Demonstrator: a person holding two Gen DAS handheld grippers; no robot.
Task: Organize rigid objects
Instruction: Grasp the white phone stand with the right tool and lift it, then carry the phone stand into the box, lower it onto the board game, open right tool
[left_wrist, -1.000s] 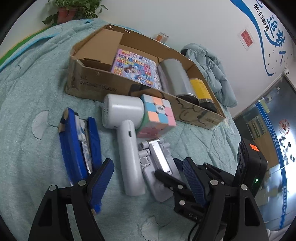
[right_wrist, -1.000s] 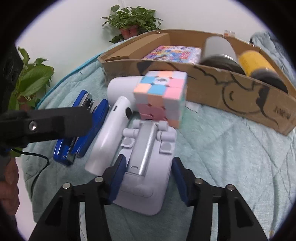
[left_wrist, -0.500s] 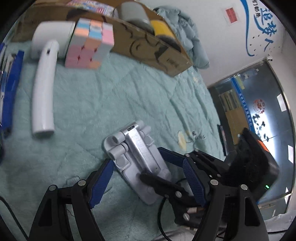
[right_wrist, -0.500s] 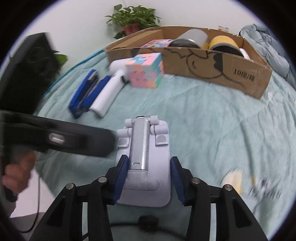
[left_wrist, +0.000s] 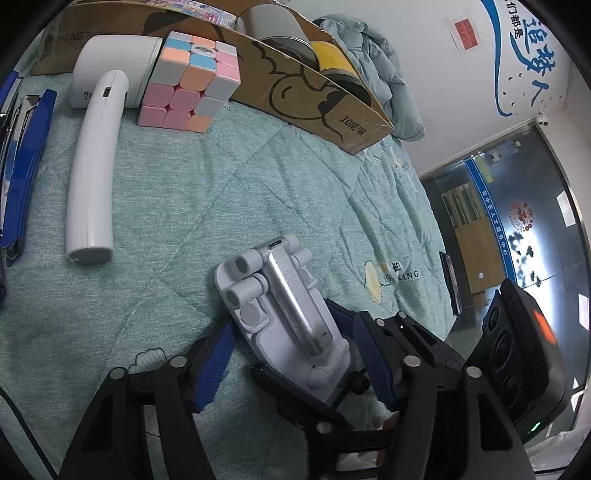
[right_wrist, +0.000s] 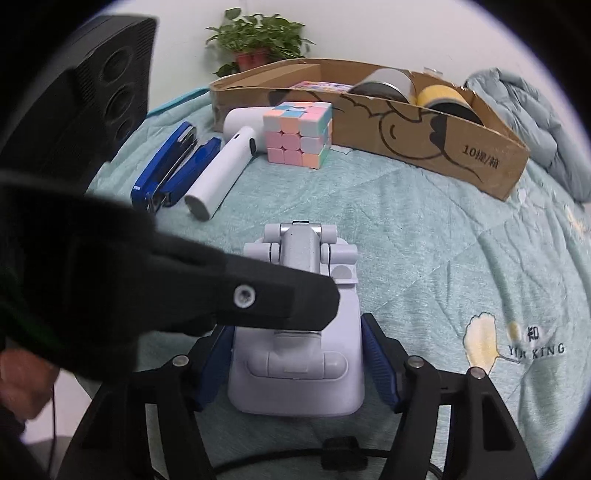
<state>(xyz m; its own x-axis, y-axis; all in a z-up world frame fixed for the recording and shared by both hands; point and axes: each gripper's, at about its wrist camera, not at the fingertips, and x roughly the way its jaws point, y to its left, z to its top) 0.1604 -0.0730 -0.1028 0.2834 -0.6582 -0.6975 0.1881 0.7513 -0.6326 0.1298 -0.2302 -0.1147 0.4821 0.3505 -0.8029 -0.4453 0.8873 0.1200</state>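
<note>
Grey-white plastic and a brushed metal arm make up the folding phone stand (right_wrist: 297, 332), which is pinched at its base between the blue pads of the right hand-held gripper (right_wrist: 297, 369); whether the stand is lifted or resting on the teal quilt (right_wrist: 424, 240) cannot be told. The left hand-held gripper (left_wrist: 291, 363) is seen spread, its pads flanking the same stand without clearly touching it, and one of its black fingers (right_wrist: 258, 299) crosses over the stand in the right wrist view.

Several risks are judged from this. The stand is gripped only near its base, so its hinged arm could swing open under a quick tilt and shift the weight. The smooth plastic sides could slide out of the pads if the squeeze is eased. With both tools crowded around one object, a collision between them is likely, which could knock the stand loose. The cardboard box (right_wrist: 480, 147), already holding two cans and a booklet, lies well away across the quilt, and the cube (right_wrist: 297, 134), the white handheld device (right_wrist: 221, 173) and the blue stapler (right_wrist: 166, 170) lie in front of it, so a low carry could catch them
</note>
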